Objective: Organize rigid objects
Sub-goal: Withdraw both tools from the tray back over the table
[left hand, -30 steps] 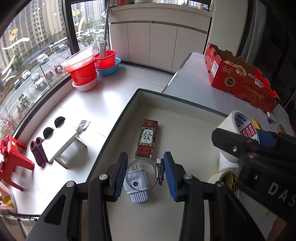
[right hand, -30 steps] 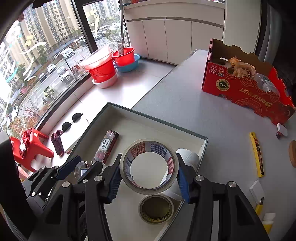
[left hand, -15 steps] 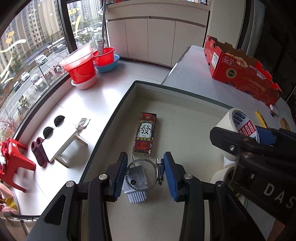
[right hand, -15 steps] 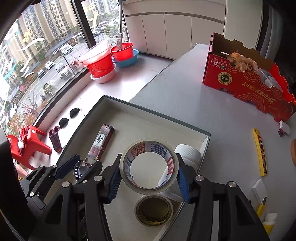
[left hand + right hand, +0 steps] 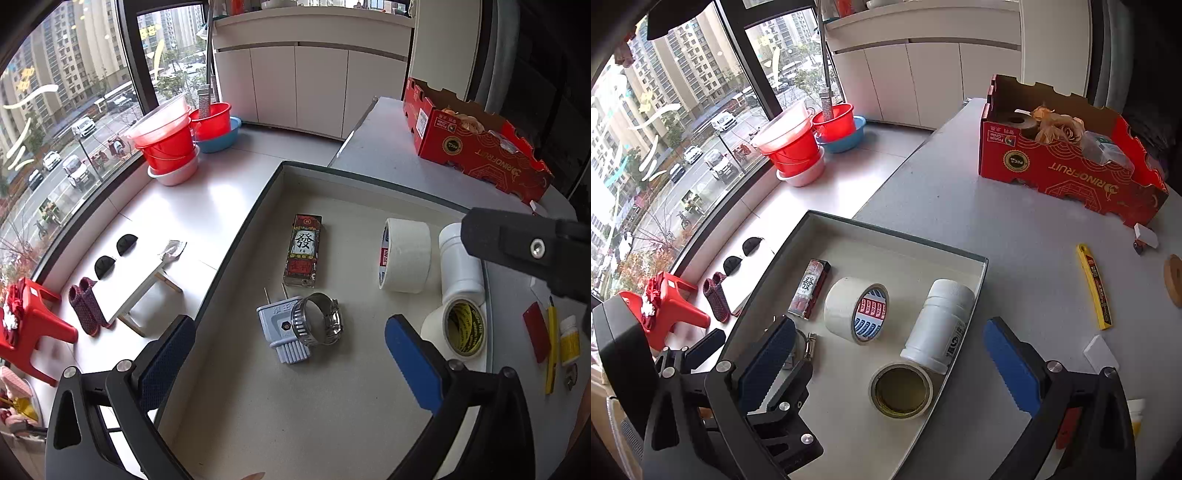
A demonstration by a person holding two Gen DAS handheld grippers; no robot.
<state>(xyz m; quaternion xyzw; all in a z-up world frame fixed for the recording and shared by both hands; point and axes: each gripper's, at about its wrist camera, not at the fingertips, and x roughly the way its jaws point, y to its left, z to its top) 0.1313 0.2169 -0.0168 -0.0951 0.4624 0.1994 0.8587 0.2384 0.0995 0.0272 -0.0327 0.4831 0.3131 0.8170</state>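
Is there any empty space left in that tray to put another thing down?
Yes. The tray floor is bare along its far wall, beyond the mahjong box and tape roll. It is crowded at the right wall, where the white bottle and yellow-core tape sit.

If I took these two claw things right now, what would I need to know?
Left gripper: jaws have just opened, nothing held; the hose clamp lies free on the plug.
Right gripper: jaws have just opened, nothing held; the white tape lies on its side in the tray.
Also in the tray: bottle, yellow-core tape, red box.
Done: clamp and tape dropped off.
Left: yellow knife, white block and other small bits sit on the table.
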